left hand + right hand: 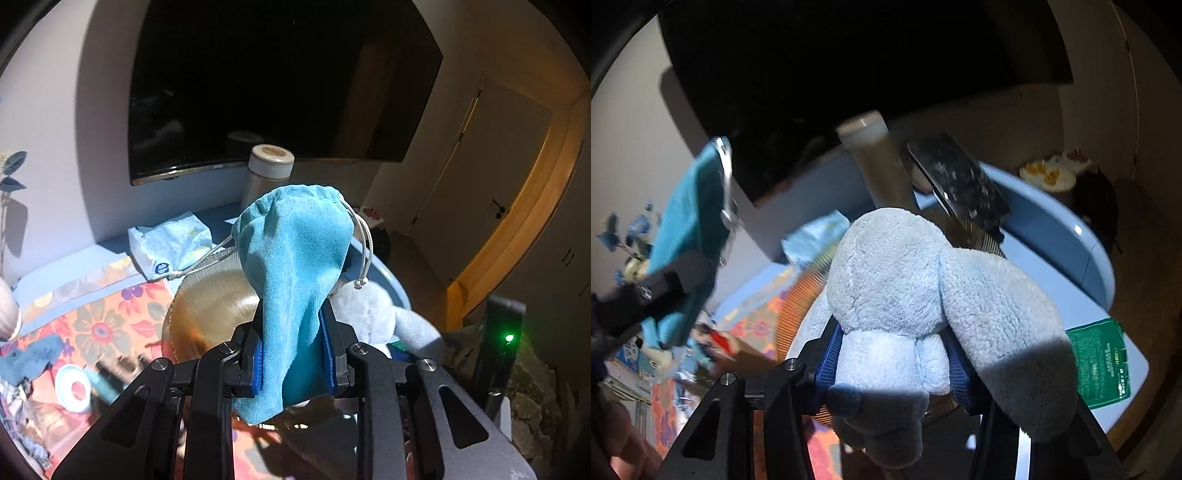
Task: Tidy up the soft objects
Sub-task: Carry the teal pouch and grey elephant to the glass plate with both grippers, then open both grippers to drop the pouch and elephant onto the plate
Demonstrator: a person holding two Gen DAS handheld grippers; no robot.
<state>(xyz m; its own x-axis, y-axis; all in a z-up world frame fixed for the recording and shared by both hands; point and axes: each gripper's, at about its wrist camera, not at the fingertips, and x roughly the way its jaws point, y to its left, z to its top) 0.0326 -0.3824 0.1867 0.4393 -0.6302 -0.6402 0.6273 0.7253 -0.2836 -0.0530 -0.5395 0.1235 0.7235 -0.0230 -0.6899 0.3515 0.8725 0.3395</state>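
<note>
Carrying one soft thing in each tool, the person is midway through the sorting, by the look of it. The left gripper (293, 354) is clenched tight on a turquoise suede drawstring pouch (295, 266), its blue pads pinching the lower half while the gathered mouth and pale cords stand up above the jaws. The right gripper (892, 363) grasps a pale blue fluffy plush toy (897, 280), squeezed between ribbed blue pads, one long floppy part hanging over the right jaw. Both items are held in the air above a light blue table (1071, 266) and neither is set down yet.

Where they should go cannot be told from these views; a round amber ribbed glass bowl (214, 299) sits just below the pouch and may be the place. Left on the table are a blue-white tissue pack (173, 245), a beige cylindrical flask (267, 173), a green foil packet (1102, 365) and, on the flowered cloth (99, 325), a small blue fabric piece (29, 360) that probably still needs sorting.

Both tools point forward and downward across the table, side by side; the left one shows at the left of the right view, blurred.
</note>
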